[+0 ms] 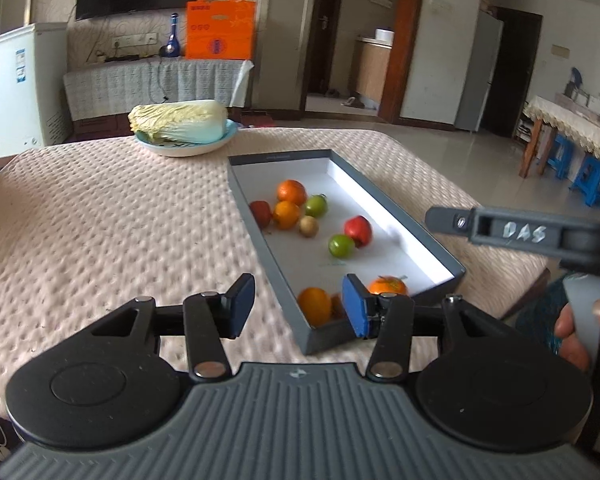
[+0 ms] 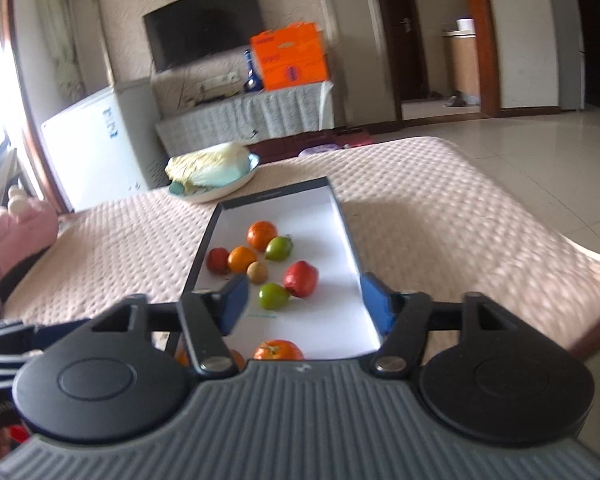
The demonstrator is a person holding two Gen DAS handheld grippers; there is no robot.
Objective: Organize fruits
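A grey shallow box [image 1: 284, 284] with a white inside lies on the table and holds several fruits: oranges [image 1: 291, 192], green fruits [image 1: 341, 245], a red fruit [image 1: 358, 231] and a small brown one [image 1: 308, 226]. My left gripper [image 1: 298, 306] is open and empty, over the box's near left corner. My right gripper [image 2: 306, 300] is open and empty, above the box's [image 2: 346, 216] near end, with a green fruit [image 2: 273, 296] and a red fruit [image 2: 301, 279] just ahead. The right gripper's side shows in the left wrist view [image 1: 524, 234].
A plate [image 1: 188, 146] with a Chinese cabbage [image 1: 178, 120] stands at the table's far side. The table has a pink quilted cover [image 1: 100, 220]. A white freezer [image 1: 16, 88], a TV bench and an orange box [image 1: 220, 30] are behind. Pink plush things [image 2: 20, 232] lie at the left.
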